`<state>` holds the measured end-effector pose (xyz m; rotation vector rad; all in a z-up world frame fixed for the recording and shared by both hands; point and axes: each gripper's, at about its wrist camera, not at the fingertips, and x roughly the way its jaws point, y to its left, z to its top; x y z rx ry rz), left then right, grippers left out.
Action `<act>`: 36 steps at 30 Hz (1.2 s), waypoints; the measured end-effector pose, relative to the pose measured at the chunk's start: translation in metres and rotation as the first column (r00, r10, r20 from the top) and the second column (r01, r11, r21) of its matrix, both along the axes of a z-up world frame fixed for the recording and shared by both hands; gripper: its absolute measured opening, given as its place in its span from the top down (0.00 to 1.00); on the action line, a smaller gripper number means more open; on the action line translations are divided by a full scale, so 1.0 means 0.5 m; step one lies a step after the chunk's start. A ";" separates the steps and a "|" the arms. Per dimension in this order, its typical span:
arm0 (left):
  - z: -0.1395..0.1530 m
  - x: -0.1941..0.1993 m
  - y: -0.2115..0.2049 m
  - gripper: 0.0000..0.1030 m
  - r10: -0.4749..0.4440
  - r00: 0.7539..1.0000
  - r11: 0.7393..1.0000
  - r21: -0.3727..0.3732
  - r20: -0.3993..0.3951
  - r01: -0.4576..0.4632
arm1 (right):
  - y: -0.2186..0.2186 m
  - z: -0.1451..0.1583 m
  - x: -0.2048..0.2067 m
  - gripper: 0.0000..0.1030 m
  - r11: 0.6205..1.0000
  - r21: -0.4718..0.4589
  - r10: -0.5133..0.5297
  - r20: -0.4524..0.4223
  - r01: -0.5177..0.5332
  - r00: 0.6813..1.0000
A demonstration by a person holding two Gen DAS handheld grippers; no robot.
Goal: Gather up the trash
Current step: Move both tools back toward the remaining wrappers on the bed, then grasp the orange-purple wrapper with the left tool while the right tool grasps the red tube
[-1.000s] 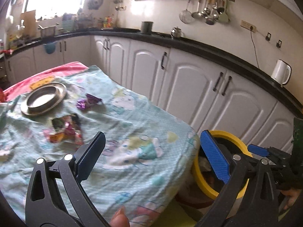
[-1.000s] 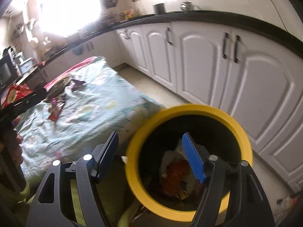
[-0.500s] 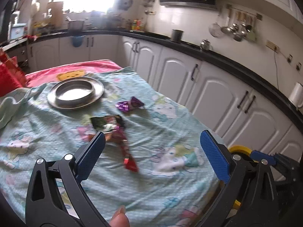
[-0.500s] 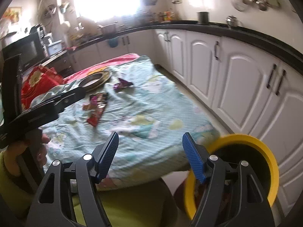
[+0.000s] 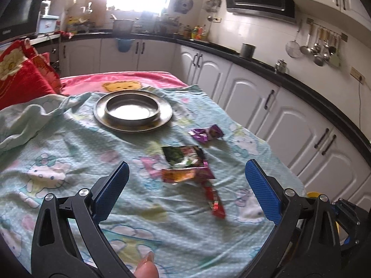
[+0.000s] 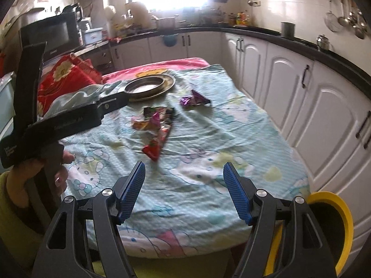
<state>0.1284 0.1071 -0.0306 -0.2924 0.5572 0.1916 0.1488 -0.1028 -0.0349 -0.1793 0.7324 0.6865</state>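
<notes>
**Both fingers wide, nothing held**

Left fingers [image 5: 186,185] spread wide over the surface [image 5: 69,143], empty. Wrapper pile [image 5: 183,162] lies between and just ahead of them; red wrapper [image 5: 214,200] nearer my right pad; purple wrapper [image 5: 206,133] farther ahead. Right fingers [image 6: 184,188] also wide, empty; yellow bin [image 6: 343,220] low beside their right pad.

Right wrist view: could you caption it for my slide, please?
Open right gripper faces wrappers on the bedsheet, yellow bin beside.

Black-framed gripper [image 5: 185,190] with ribbed blue pads [image 5: 111,192], silver screws [image 5: 83,192].
</notes>
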 end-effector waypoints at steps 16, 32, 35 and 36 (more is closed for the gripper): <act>-0.080 0.025 0.109 0.43 0.001 0.997 0.981 -0.194 -0.082 -0.017 | 0.147 -0.063 0.055 0.43 0.996 -0.027 0.078 -0.067 -0.080 0.995; -0.162 0.114 0.115 0.56 -0.115 0.984 0.939 -0.337 -0.136 0.063 | 0.175 -0.147 0.102 0.79 0.996 -0.040 0.073 -0.200 -0.083 0.977; -0.161 0.117 0.110 0.62 -0.124 0.984 0.940 -0.334 -0.131 0.074 | 0.168 -0.149 0.101 0.80 0.996 -0.033 0.074 -0.205 -0.082 0.976; -0.161 0.118 0.109 0.65 -0.129 0.983 0.939 -0.334 -0.132 0.078 | 0.167 -0.148 0.101 0.80 0.996 -0.032 0.074 -0.207 -0.082 0.976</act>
